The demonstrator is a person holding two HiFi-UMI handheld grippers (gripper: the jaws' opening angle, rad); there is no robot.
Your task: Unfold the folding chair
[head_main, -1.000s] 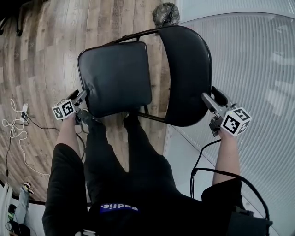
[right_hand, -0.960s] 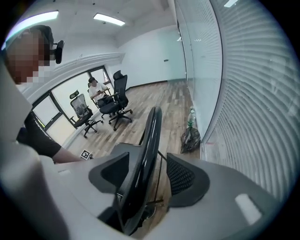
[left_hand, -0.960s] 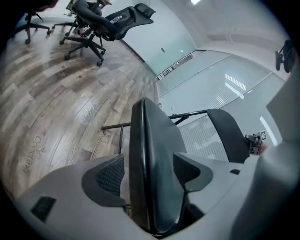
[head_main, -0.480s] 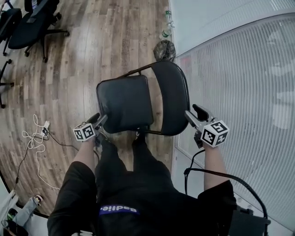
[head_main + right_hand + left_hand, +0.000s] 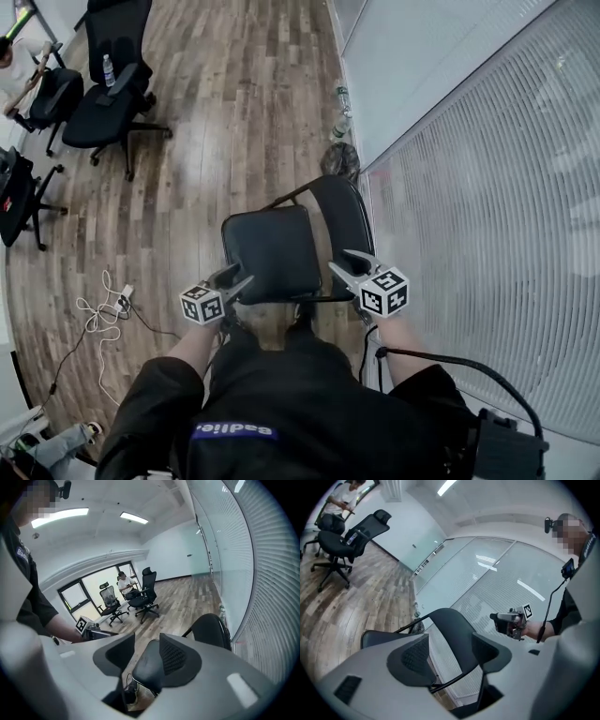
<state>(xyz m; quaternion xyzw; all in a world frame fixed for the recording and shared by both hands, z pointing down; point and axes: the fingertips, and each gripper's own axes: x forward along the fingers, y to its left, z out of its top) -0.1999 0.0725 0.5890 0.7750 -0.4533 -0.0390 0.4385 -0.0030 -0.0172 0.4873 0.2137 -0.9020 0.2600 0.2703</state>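
Observation:
The black folding chair stands opened out on the wood floor, its seat (image 5: 272, 253) level and its backrest (image 5: 342, 220) upright next to the glass wall. My left gripper (image 5: 239, 278) hovers open above the seat's near left corner, holding nothing. Above the near right side, my right gripper (image 5: 342, 262) is open with its jaws closing on nothing. In the left gripper view the backrest (image 5: 454, 630) shows far beyond the left gripper (image 5: 450, 653). The right gripper view has the seat (image 5: 145, 667) far below the right gripper (image 5: 145, 656).
Black office chairs (image 5: 108, 94) stand at the upper left, where a person sits (image 5: 124, 581). White cables (image 5: 98, 314) lie on the floor to the left. A grey bag (image 5: 339, 159) and bottles (image 5: 342, 103) sit by the ribbed glass wall (image 5: 469, 187) on the right.
Both grippers have risen away from the chair's sides and drawn closer together. The chair stays put and looks smaller as the head view pulls back.

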